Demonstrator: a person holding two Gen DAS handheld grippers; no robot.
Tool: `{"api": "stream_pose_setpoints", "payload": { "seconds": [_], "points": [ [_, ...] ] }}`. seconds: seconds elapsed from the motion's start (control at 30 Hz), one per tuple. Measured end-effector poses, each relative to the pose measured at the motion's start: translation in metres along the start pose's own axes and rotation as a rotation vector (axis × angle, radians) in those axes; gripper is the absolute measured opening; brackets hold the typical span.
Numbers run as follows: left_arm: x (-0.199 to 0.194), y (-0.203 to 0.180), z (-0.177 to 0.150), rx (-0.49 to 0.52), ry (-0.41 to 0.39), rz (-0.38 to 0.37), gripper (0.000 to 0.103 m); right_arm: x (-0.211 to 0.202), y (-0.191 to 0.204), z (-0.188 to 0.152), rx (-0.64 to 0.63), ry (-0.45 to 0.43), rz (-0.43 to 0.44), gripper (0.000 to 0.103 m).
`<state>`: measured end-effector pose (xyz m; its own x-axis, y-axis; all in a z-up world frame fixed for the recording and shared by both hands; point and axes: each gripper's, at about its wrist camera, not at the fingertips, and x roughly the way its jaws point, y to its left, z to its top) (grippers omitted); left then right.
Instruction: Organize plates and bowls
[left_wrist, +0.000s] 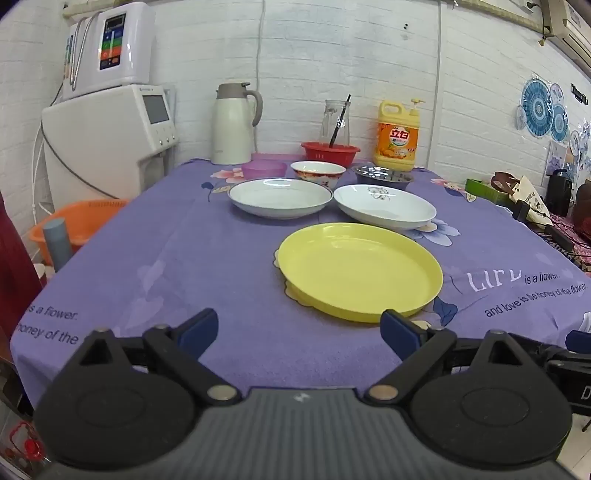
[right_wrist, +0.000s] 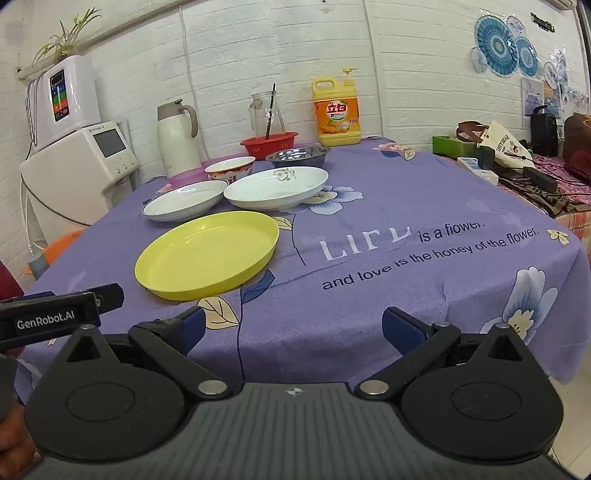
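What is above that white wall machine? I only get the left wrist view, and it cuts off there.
Observer: A green plant rises just above the machine.
Operator: Is the other tool holding anything?
Observer: No. The right tool is open and empty, over the cloth, apart from the yellow plate.
Operator: Any writing on my own tool?
Observer: Yes. The right wrist view shows a label reading GenRobot.AI on the side of the left tool.
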<state>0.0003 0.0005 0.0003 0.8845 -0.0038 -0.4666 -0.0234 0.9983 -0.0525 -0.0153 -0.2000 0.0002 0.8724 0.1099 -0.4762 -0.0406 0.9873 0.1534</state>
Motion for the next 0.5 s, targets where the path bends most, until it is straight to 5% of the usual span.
{"api": "stream_pose_setpoints", "payload": {
  "seconds": [0.5],
  "points": [
    [-0.0023, 0.0014, -0.0004, -0.009, -0.012, 0.003, 0.093, -0.0020, 0.0034, -0.0009, 0.003, -0.008, 0.010, 0.103]
  ]
}}
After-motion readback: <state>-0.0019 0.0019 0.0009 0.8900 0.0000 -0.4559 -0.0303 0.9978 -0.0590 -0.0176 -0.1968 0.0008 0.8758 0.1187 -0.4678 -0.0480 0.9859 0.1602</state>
